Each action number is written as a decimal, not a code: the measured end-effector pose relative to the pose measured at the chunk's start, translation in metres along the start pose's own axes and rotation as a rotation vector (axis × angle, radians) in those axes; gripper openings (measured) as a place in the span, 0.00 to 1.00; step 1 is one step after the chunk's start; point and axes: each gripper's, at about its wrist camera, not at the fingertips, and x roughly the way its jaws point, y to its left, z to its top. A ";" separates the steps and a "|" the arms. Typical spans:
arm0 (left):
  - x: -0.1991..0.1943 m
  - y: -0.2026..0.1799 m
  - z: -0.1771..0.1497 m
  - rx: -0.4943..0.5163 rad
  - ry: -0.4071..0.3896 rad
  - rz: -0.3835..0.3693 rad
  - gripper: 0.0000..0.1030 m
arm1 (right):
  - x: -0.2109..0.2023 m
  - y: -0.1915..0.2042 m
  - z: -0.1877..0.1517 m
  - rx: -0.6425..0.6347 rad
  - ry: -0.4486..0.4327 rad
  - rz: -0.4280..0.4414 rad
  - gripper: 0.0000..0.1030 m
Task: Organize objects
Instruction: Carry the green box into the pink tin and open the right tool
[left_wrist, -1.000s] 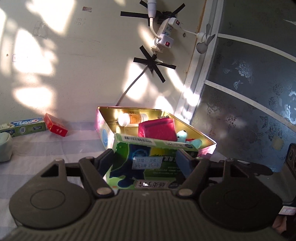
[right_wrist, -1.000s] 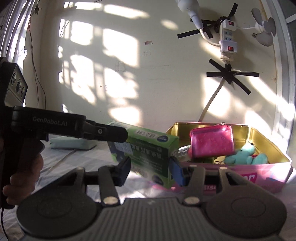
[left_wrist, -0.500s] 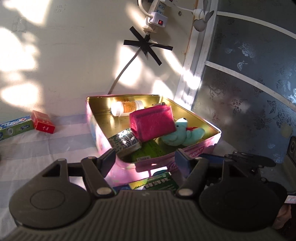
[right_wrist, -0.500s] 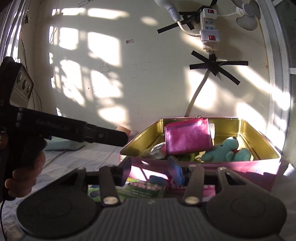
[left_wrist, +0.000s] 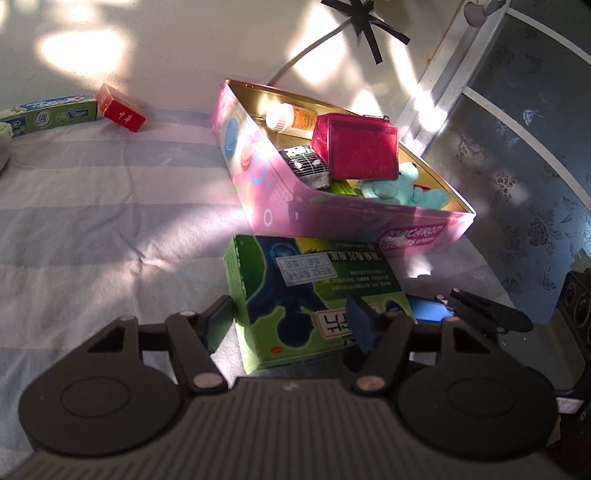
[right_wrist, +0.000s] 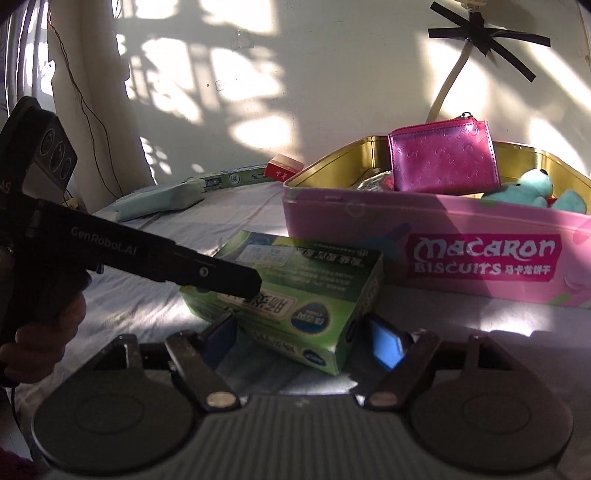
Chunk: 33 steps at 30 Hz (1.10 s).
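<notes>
A green carton (left_wrist: 314, 295) lies flat on the striped cloth just in front of the pink biscuit tin (left_wrist: 280, 199); it also shows in the right wrist view (right_wrist: 295, 295). My left gripper (left_wrist: 290, 325) is open, its jaws standing either side of the carton's near end. My right gripper (right_wrist: 299, 338) is open around the carton's other end. The tin (right_wrist: 461, 254) holds a pink purse (left_wrist: 358, 147), a teal plush bear (left_wrist: 399, 184), a pill bottle (left_wrist: 291, 116) and a small patterned packet (left_wrist: 306, 166).
A red box (left_wrist: 120, 107) and a toothpaste carton (left_wrist: 48, 114) lie by the wall at far left. A pale green pouch (right_wrist: 162, 197) lies on the cloth. A dark patterned panel (left_wrist: 517, 147) stands at right. The left gripper's arm (right_wrist: 147, 254) crosses the right view.
The green carton was held up above the tin a second ago; it now lies flat on the cloth in front of the tin. Both grippers came down with it.
</notes>
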 end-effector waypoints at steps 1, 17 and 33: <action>-0.010 -0.003 0.002 0.002 -0.021 -0.010 0.66 | -0.008 0.004 0.001 -0.011 -0.027 0.002 0.73; 0.072 -0.069 0.120 0.156 -0.059 0.014 0.68 | -0.003 -0.084 0.088 -0.009 -0.129 -0.181 0.72; 0.080 -0.075 0.120 0.194 -0.156 0.148 0.76 | 0.017 -0.107 0.095 0.111 -0.221 -0.244 0.72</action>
